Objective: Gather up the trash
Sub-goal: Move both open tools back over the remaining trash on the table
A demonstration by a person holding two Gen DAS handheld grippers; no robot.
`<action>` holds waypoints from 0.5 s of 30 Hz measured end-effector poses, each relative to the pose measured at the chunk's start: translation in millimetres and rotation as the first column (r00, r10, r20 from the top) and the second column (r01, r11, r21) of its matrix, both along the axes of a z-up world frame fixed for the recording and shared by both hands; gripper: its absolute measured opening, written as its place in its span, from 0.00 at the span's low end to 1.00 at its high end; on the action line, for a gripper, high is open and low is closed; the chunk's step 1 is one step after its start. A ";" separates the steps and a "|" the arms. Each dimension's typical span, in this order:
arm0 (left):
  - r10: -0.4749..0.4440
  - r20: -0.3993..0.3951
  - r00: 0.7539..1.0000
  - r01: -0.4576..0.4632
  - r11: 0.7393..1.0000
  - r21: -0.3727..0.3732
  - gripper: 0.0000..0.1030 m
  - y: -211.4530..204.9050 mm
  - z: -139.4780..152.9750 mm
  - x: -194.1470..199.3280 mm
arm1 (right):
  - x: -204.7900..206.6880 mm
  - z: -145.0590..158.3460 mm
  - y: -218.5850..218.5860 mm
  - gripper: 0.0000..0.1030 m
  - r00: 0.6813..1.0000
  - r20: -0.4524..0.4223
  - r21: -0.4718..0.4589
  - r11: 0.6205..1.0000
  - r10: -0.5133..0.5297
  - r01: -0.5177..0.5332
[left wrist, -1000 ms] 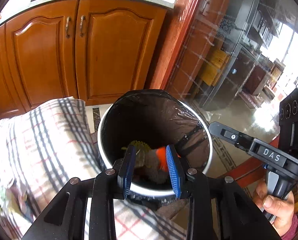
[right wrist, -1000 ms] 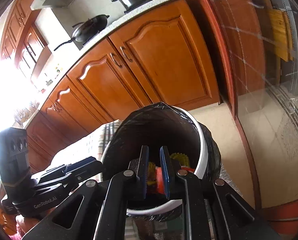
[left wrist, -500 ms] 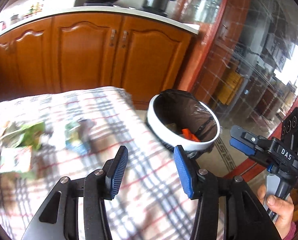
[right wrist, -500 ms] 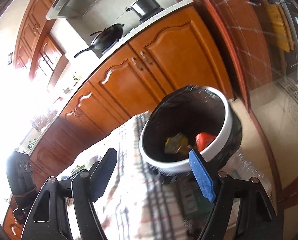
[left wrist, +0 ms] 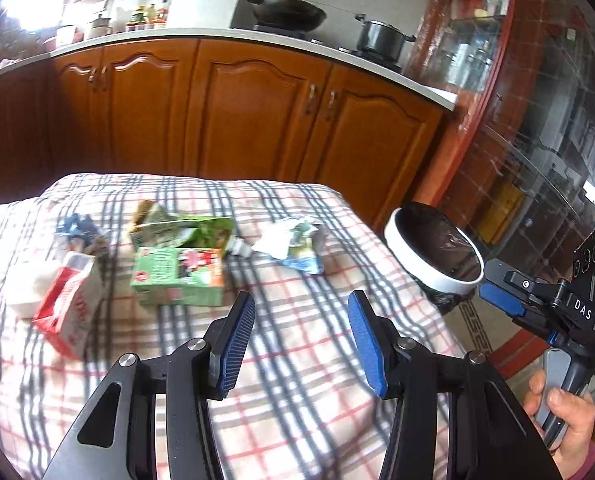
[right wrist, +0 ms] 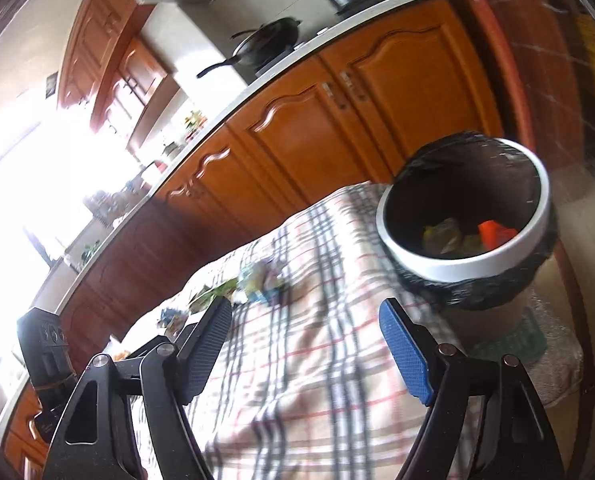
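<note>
Plaid tablecloth (left wrist: 297,360), crumpled green carton (left wrist: 179,276), torn red-white carton (left wrist: 67,304), black-lined bin (left wrist: 429,276)

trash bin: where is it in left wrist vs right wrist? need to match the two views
Left wrist: trash bin at right of centre, past the right edge of the checked tablecloth, next to the right gripper.
Right wrist: the bin at upper right, above the gripper's right finger, trash visible inside.
Shared landmark: black wok on the counter.
</note>
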State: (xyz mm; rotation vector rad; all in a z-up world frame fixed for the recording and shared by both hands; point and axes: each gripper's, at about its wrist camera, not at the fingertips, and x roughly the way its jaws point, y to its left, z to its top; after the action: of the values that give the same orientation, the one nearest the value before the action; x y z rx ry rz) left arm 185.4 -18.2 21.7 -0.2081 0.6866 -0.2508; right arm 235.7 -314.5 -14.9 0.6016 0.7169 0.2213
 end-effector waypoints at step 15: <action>0.118 0.013 0.993 -0.118 0.992 0.053 0.48 76.3 10.1 -11.0 | 39.3 -7.1 60.1 0.76 0.993 -0.043 -0.024 0.994 0.110 -0.111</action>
State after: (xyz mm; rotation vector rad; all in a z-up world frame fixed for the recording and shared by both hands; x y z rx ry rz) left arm 174.4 58.0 31.8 -0.1955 0.6679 -0.1200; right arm 275.0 -254.4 -21.9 0.5431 0.7928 0.3021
